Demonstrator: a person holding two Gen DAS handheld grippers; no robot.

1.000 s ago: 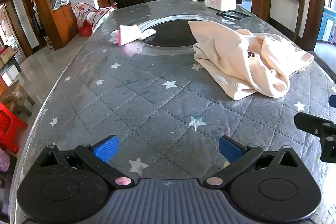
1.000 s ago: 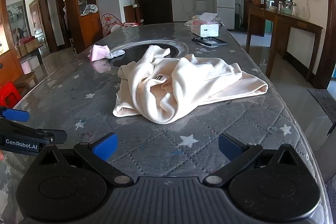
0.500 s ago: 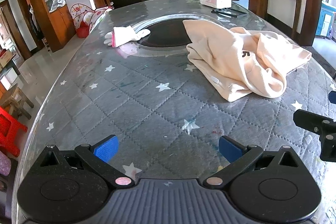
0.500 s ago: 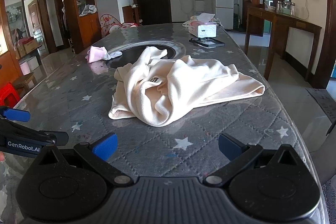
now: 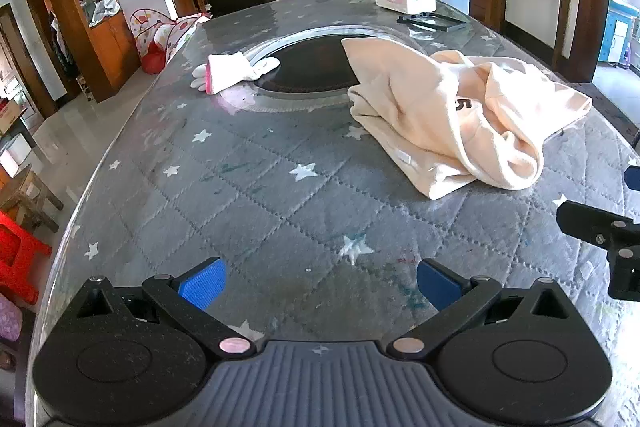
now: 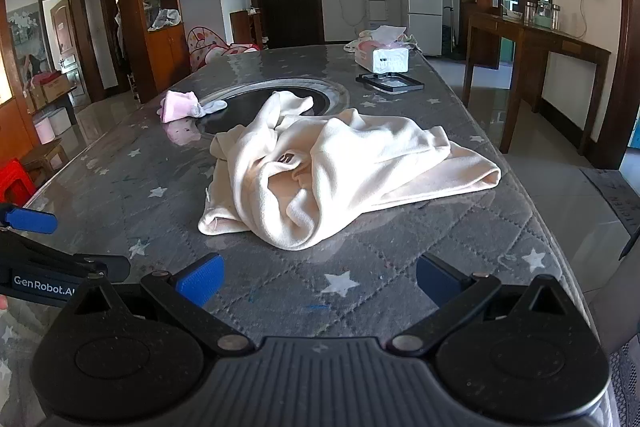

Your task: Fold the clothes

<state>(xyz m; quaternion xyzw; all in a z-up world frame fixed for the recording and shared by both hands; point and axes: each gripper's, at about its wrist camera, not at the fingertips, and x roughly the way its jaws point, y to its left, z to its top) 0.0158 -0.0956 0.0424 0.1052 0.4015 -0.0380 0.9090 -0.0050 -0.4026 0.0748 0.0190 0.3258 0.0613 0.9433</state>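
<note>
A cream garment (image 5: pixel 448 115) lies crumpled on the grey star-patterned table (image 5: pixel 248 187), right of centre in the left wrist view. In the right wrist view the garment (image 6: pixel 332 171) lies straight ahead, near the table's right edge. My left gripper (image 5: pixel 318 283) is open and empty, above the table short of the garment. My right gripper (image 6: pixel 316 279) is open and empty, a little short of the garment's near fold. Each gripper shows at the edge of the other's view.
A small pink-and-white garment (image 5: pixel 230 75) lies at the rim of the dark round inset (image 5: pixel 312 67) in the table. A tissue box (image 6: pixel 382 57) and a flat black tray (image 6: pixel 390 82) sit at the far end. The table's right edge (image 6: pixel 532 211) drops to the floor.
Both grippers have drifted slightly forward toward the cream garment and stayed open. The garment has not moved.
</note>
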